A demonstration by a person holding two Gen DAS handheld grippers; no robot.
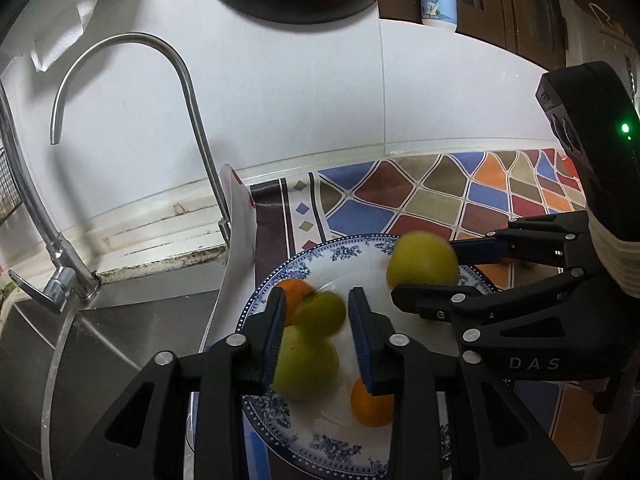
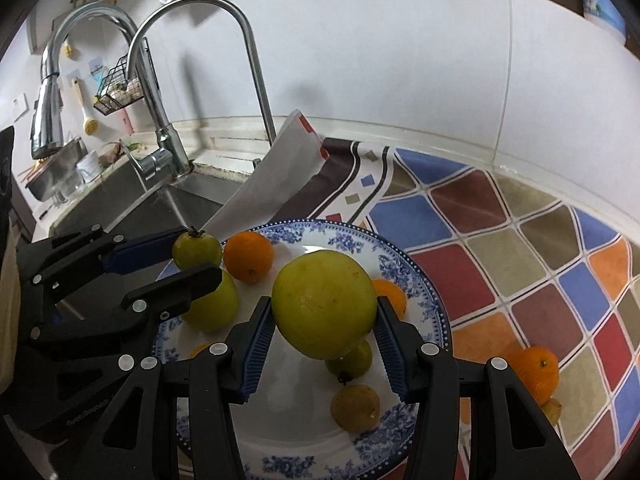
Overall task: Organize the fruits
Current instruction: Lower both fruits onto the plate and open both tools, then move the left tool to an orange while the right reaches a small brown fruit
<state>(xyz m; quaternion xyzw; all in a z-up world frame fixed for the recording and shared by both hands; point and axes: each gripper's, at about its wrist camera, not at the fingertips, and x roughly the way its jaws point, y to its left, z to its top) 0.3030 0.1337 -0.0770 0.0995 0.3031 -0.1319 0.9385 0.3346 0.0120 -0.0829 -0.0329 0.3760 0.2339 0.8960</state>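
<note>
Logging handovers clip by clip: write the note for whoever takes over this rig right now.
Right tongs: shut on the large green fruit, held above the plate.
Left tongs: around the small green fruit over the plate; grip unclear.
On the plate: two oranges, a green apple, a brownish fruit, another small green one.
Left: one orange lies on the patterned mat beside the plate.
</note>
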